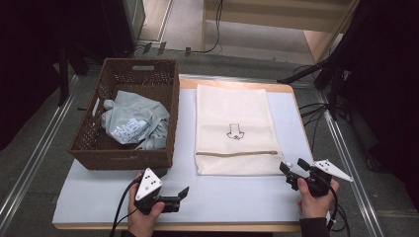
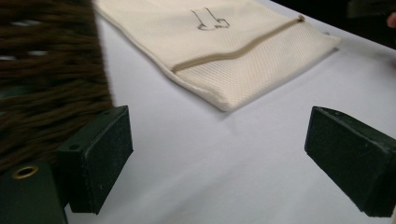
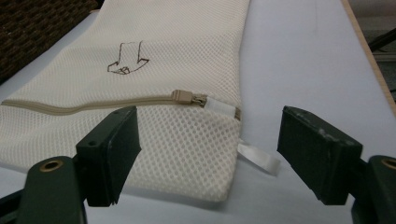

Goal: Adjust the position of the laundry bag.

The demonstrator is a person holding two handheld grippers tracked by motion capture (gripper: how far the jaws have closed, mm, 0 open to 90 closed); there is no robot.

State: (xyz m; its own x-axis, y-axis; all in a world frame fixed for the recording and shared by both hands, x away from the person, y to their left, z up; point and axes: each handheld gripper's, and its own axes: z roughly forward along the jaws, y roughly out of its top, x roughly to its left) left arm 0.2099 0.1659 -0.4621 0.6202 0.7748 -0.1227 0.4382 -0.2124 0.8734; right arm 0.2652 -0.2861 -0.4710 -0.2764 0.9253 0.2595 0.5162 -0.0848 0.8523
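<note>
A cream mesh laundry bag lies flat in the middle of the white table cover, its tan zipper shut and the slider near the bag's right edge. A drawn arrow mark sits on its cloth. A brown wicker basket at the left holds a crumpled grey garment. My left gripper is held low by the basket's near corner, jaws wide open and empty. My right gripper is open at the bag's near right corner, touching nothing.
A white tag sticks out from the bag's right edge. The table's wooden rim frames the white cover. Cables and dark stands lie on the floor to the right.
</note>
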